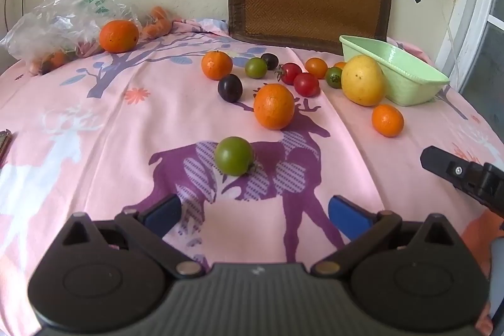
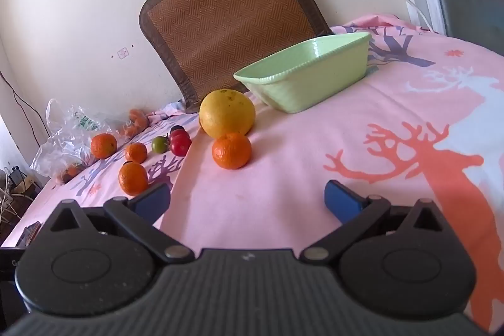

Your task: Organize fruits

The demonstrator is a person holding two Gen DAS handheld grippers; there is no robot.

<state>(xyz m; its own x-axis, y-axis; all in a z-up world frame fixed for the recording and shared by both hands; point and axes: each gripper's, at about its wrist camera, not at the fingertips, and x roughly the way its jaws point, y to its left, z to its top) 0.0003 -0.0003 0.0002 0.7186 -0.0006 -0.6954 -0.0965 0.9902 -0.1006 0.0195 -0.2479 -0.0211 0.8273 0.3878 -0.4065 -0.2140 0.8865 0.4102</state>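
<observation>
I see the green dish (image 2: 302,77) sitting on the pink deer-print cloth (image 2: 283,203) over the table, in front of the woven mat (image 2: 230,18) leaning on the wall; from the right wrist view I can only see part of its inside, and no fruit shows there. The yellow grapefruit (image 2: 226,114) rests just beside the dish's near end, with a small mandarin (image 2: 231,150) right in front of it. From my left gripper (image 1: 253,214), fingers spread wide and holding nothing, a green tomato (image 1: 234,156) lies straight ahead on the purple deer. Beyond it sit a large orange (image 1: 274,106), a dark plum (image 1: 230,88), two red tomatoes (image 1: 299,79) touching each other, and more small fruit clustered between them and the dish. Far left, another orange (image 1: 118,36) sits against a clear plastic bag (image 1: 60,21). My right gripper (image 2: 249,200) also has its fingers apart and empty, aimed toward the mandarin.
</observation>
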